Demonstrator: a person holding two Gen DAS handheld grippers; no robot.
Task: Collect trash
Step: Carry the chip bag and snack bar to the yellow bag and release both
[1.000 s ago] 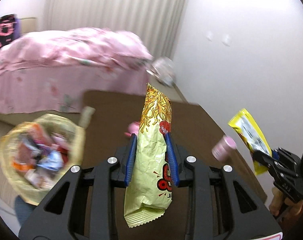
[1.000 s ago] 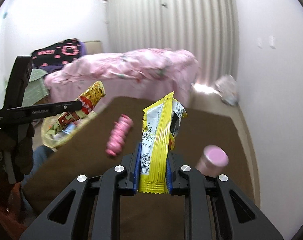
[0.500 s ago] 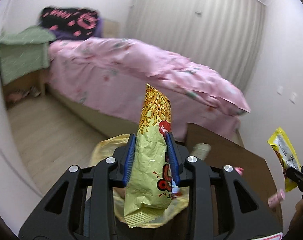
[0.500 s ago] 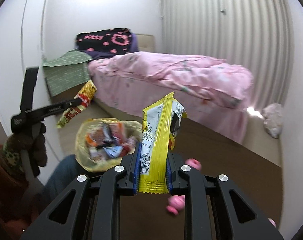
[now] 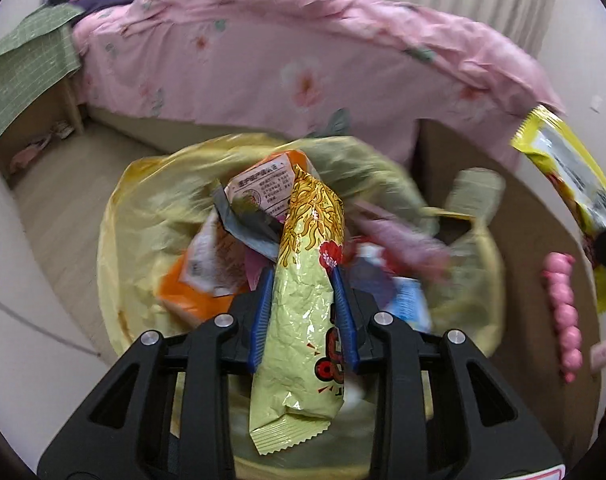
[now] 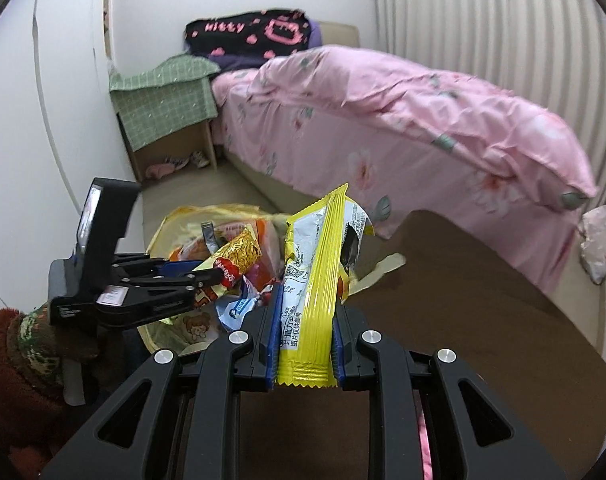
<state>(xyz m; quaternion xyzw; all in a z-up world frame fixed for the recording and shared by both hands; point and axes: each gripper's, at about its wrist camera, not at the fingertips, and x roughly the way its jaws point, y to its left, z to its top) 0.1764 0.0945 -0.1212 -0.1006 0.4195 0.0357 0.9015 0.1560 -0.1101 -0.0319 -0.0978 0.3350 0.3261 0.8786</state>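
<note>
My left gripper (image 5: 303, 312) is shut on a pale green noodle snack packet (image 5: 303, 320), held upright right above the open yellow trash bag (image 5: 143, 240) full of wrappers. My right gripper (image 6: 306, 344) is shut on a yellow wrapper (image 6: 319, 280) beside the bag (image 6: 171, 224), over the brown table (image 6: 483, 320). In the right wrist view the left gripper (image 6: 207, 276) reaches in from the left over the bag with the noodle packet (image 6: 235, 260). The yellow wrapper (image 5: 571, 184) shows at the right edge of the left wrist view.
A pink twisted wrapper (image 5: 563, 300) lies on the brown table (image 5: 531, 240) right of the bag. A bed with a pink cover (image 6: 403, 112) stands behind. A green-covered nightstand (image 6: 163, 100) is at the back left. A crumpled pale bag (image 6: 599, 240) lies by the curtain.
Both grippers swung left from over the table toward the trash bag and tipped downward. The left one now hangs over the bag's mouth. Each still grips its wrapper.
</note>
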